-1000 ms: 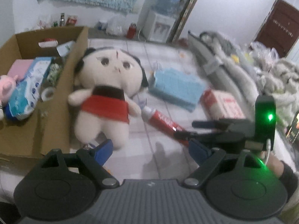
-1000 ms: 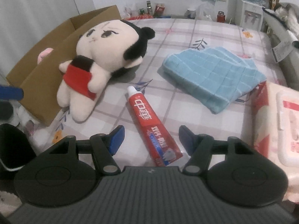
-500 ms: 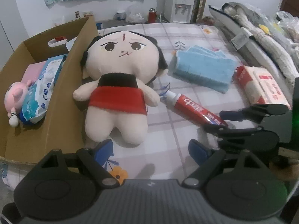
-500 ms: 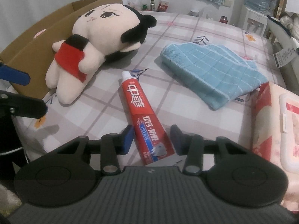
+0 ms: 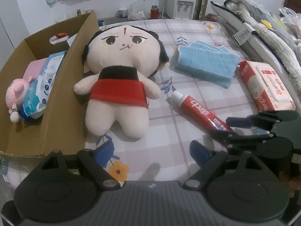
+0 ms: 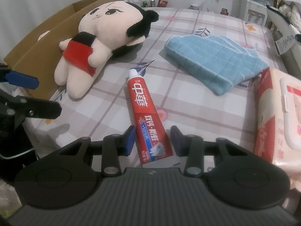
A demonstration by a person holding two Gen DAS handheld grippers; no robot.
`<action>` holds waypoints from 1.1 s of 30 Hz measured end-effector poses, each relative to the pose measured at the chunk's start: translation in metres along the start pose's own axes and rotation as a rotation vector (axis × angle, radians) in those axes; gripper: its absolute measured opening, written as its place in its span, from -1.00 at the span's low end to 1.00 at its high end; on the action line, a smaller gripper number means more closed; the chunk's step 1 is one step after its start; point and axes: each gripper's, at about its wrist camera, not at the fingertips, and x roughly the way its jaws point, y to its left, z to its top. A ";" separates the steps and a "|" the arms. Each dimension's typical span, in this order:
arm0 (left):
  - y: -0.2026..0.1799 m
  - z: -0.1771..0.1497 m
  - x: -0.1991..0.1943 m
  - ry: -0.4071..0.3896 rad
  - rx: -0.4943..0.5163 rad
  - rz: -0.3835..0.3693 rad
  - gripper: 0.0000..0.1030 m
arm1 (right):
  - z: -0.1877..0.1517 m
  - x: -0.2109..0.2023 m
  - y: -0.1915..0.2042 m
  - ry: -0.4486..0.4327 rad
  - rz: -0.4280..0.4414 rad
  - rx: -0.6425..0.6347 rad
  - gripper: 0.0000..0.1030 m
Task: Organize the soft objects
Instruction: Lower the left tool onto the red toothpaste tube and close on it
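Lengthwise, the toothpaste tube (image 6: 148, 113) points cap-away between the closing right tool (image 6: 152, 138); left tool (image 5: 152, 151) apart.

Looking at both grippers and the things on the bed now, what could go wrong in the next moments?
1. The right gripper is closing around only the flat tail end of the toothpaste tube; when lifted, the tube may droop or slip.
2. The left gripper is open at the feet of the plush doll, which looks too wide for its jaws; a pinch on one leg might drop it before the cardboard box.
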 end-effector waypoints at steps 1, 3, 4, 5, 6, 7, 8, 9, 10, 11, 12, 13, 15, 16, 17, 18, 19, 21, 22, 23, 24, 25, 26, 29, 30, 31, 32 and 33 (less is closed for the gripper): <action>0.000 0.000 0.001 0.003 -0.003 -0.005 0.73 | -0.002 -0.001 0.000 0.002 0.003 0.009 -0.24; -0.001 -0.002 0.001 0.005 -0.005 -0.016 0.73 | -0.005 -0.004 0.001 0.004 0.008 0.026 -0.24; -0.001 -0.003 0.000 0.001 -0.008 -0.032 0.73 | -0.006 -0.005 0.002 0.004 0.011 0.035 -0.24; -0.001 -0.004 -0.001 -0.003 -0.013 -0.059 0.72 | -0.009 -0.007 0.002 0.005 0.014 0.050 -0.24; -0.001 -0.006 -0.001 -0.005 -0.020 -0.089 0.71 | -0.010 -0.009 0.002 0.005 0.016 0.063 -0.24; -0.001 -0.007 -0.001 -0.008 -0.030 -0.131 0.69 | -0.013 -0.011 0.002 0.004 0.020 0.081 -0.24; -0.001 -0.008 -0.001 -0.008 -0.040 -0.179 0.66 | -0.016 -0.013 0.002 0.002 0.024 0.099 -0.25; -0.002 -0.008 0.001 -0.003 -0.048 -0.224 0.64 | -0.019 -0.014 0.002 0.000 0.029 0.118 -0.25; -0.004 -0.007 0.003 0.005 -0.052 -0.261 0.57 | -0.021 -0.015 0.002 -0.003 0.032 0.134 -0.25; -0.007 -0.005 0.008 0.018 -0.053 -0.291 0.45 | -0.025 -0.017 0.001 -0.008 0.038 0.159 -0.25; -0.012 -0.004 0.013 0.031 -0.048 -0.309 0.37 | -0.027 -0.019 0.001 -0.011 0.042 0.177 -0.25; -0.018 -0.001 0.019 0.047 -0.038 -0.320 0.22 | -0.030 -0.021 0.000 -0.017 0.048 0.201 -0.25; -0.029 0.004 0.030 0.076 -0.018 -0.335 0.18 | -0.036 -0.023 -0.001 -0.030 0.058 0.237 -0.25; -0.036 0.006 0.035 0.089 -0.011 -0.347 0.18 | -0.039 -0.025 -0.002 -0.036 0.063 0.255 -0.25; -0.041 0.008 0.040 0.101 -0.007 -0.351 0.18 | -0.041 -0.026 -0.002 -0.043 0.069 0.269 -0.25; -0.047 0.010 0.045 0.110 -0.002 -0.350 0.17 | -0.043 -0.027 -0.002 -0.048 0.073 0.283 -0.25; -0.053 0.011 0.049 0.114 0.003 -0.344 0.12 | -0.046 -0.028 -0.002 -0.055 0.078 0.295 -0.25; -0.063 0.015 0.057 0.121 0.009 -0.310 -0.01 | -0.050 -0.029 -0.002 -0.068 0.091 0.316 -0.26; -0.065 0.015 0.060 0.125 0.008 -0.290 -0.04 | -0.051 -0.030 -0.004 -0.073 0.097 0.326 -0.26; -0.069 0.016 0.064 0.131 0.004 -0.264 -0.07 | -0.054 -0.030 -0.005 -0.078 0.106 0.340 -0.26; -0.068 0.016 0.067 0.137 0.004 -0.246 -0.10 | -0.056 -0.031 -0.006 -0.085 0.112 0.353 -0.27; -0.069 0.016 0.072 0.144 0.002 -0.234 -0.06 | -0.057 -0.032 -0.007 -0.090 0.117 0.363 -0.27; -0.069 0.016 0.073 0.140 -0.003 -0.229 -0.09 | -0.060 -0.032 -0.007 -0.097 0.123 0.372 -0.28; -0.078 0.014 0.073 0.129 0.025 -0.188 -0.07 | -0.065 -0.034 -0.008 -0.120 0.131 0.383 -0.29; -0.081 0.014 0.073 0.125 0.030 -0.177 -0.06 | -0.066 -0.034 -0.008 -0.128 0.129 0.379 -0.29; -0.084 0.013 0.072 0.119 0.037 -0.163 -0.06 | -0.068 -0.034 -0.007 -0.138 0.128 0.376 -0.29; -0.086 0.012 0.072 0.112 0.044 -0.150 -0.07 | -0.070 -0.035 -0.006 -0.149 0.128 0.372 -0.29; -0.088 0.011 0.071 0.104 0.049 -0.145 -0.09 | -0.072 -0.035 -0.006 -0.157 0.129 0.369 -0.30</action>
